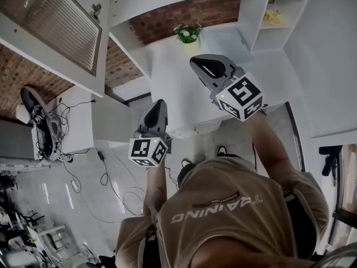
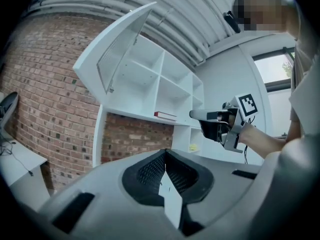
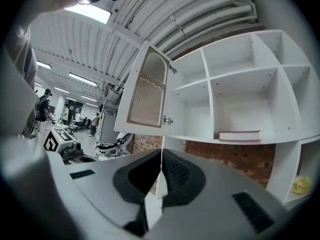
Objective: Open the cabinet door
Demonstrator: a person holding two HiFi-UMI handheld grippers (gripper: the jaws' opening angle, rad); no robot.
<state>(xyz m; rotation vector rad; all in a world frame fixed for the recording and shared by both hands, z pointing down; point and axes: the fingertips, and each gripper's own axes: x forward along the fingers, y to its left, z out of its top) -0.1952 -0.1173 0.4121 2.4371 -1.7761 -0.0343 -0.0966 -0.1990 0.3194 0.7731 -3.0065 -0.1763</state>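
Note:
The white wall cabinet [image 3: 240, 89] has its door [image 3: 145, 91] swung wide open, a ribbed glass panel in its frame. In the head view the door [image 1: 56, 27] stands at the upper left, and in the left gripper view the door [image 2: 117, 49] also stands out from the shelves. My right gripper [image 3: 161, 156] is shut with nothing between its jaws and is held apart from the cabinet. My left gripper [image 2: 165, 156] is shut and empty too. The head view has the left gripper [image 1: 159, 106] lower, at the centre, and the right gripper [image 1: 196, 64] higher, to its right.
A red book [image 3: 239, 135] lies on a cabinet shelf and a yellow thing [image 3: 300, 185] sits in a lower cubby. A white desk [image 1: 184, 77] with a potted plant [image 1: 188, 32] stands below. A side table [image 1: 78, 121] with cables is at the left. People [image 3: 42, 109] stand far off.

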